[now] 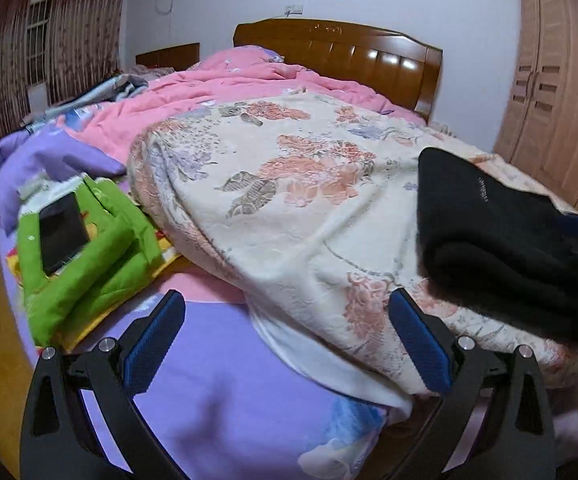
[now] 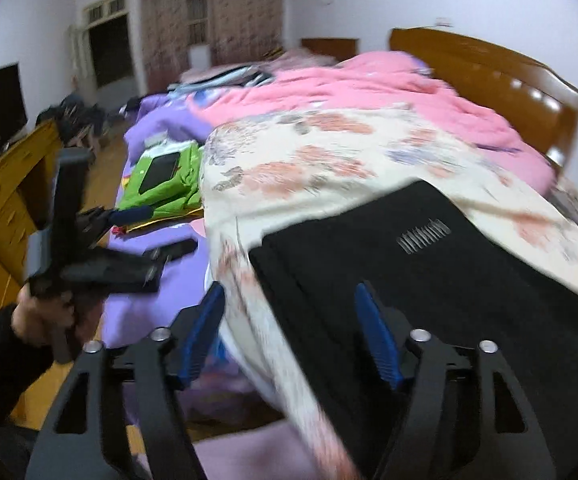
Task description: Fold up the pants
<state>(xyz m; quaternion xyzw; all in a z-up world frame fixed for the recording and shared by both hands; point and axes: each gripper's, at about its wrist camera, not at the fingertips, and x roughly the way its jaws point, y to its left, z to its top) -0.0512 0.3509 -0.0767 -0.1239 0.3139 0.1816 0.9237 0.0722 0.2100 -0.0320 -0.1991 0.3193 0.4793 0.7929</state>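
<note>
Seemingly soft, thick and limp, the folded black pants [image 2: 429,280] at lower right want pinching at a doubled edge, while the left claw [image 1: 287,344] and right claw [image 2: 289,332] both gape apart, holding nothing.

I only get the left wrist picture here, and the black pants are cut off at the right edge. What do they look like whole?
Observer: In the right wrist view the black pants lie folded flat on the floral blanket, with a small white logo facing up.
Operator: Is the other gripper holding them?
Observer: No. The right gripper is open, with nothing between its blue pads; the pants lie just beyond it.
Operator: And who holds my gripper?
Observer: A hand in a dark sleeve grips the left gripper over the purple sheet.
</note>
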